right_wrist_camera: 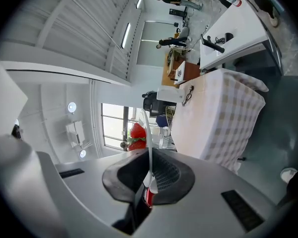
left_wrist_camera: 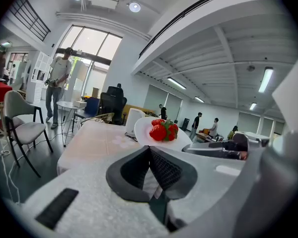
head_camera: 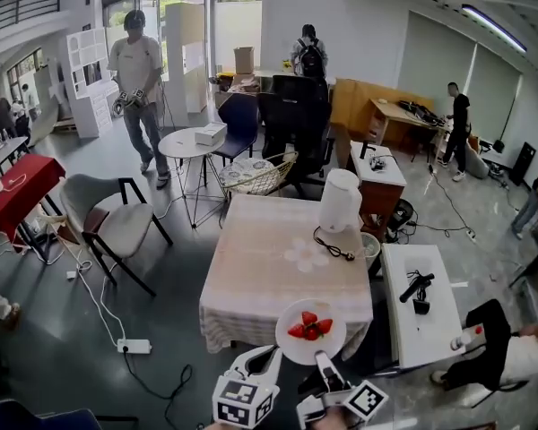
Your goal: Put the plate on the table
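A white plate with several strawberries hangs over the near edge of the table with the beige cloth. My right gripper is shut on the plate's near rim. In the right gripper view the plate shows edge-on between the jaws, with the strawberries to its left. My left gripper sits just left of the plate, shut, with nothing in it. In the left gripper view the plate and the strawberries lie beyond the closed jaws.
A white jug and a black cable sit on the table's far right. A white side table with black tools stands to the right, a grey chair to the left. A power strip lies on the floor. People stand around the room.
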`<state>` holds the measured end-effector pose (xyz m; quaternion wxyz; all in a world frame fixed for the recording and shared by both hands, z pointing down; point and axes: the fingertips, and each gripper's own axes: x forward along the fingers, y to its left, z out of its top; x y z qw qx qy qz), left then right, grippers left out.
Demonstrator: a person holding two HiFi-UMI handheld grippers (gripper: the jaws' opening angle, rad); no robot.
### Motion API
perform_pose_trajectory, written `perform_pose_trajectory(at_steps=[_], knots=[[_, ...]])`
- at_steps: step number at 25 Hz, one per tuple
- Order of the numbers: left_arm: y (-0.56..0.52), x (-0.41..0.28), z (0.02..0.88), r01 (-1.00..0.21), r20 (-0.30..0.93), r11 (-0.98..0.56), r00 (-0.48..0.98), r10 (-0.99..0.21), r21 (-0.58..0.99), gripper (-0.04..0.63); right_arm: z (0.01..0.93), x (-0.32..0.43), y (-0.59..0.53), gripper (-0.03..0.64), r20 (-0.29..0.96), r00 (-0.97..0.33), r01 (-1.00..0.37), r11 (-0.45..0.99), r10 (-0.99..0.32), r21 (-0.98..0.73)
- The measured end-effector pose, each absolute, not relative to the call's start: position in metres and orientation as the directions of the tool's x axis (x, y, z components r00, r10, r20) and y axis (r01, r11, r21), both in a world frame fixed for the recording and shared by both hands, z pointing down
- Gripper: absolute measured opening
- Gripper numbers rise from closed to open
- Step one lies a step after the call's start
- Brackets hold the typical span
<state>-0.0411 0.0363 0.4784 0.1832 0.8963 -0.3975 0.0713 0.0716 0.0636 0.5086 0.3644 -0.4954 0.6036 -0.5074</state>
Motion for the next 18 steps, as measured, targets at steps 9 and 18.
perform_pose_trajectory(at_steps=[9, 18], knots=[[0.003, -0.113, 0.486, -0.794, 0.273, -0.54, 0.605, -0.748, 0.279, 0.006, 0.525, 0.008, 0.023, 0.011, 0.1, -0.334, -0.249, -0.015, -0.937, -0.968], [-0.02, -0.135, 0.494, -0.824, 0.295, -0.497, 0.562, -0.773, 0.271, 0.006, 0.532, -0.013, -0.008, 0.011, 0.103, -0.383, -0.238, -0.009, -0.918, -0.971]])
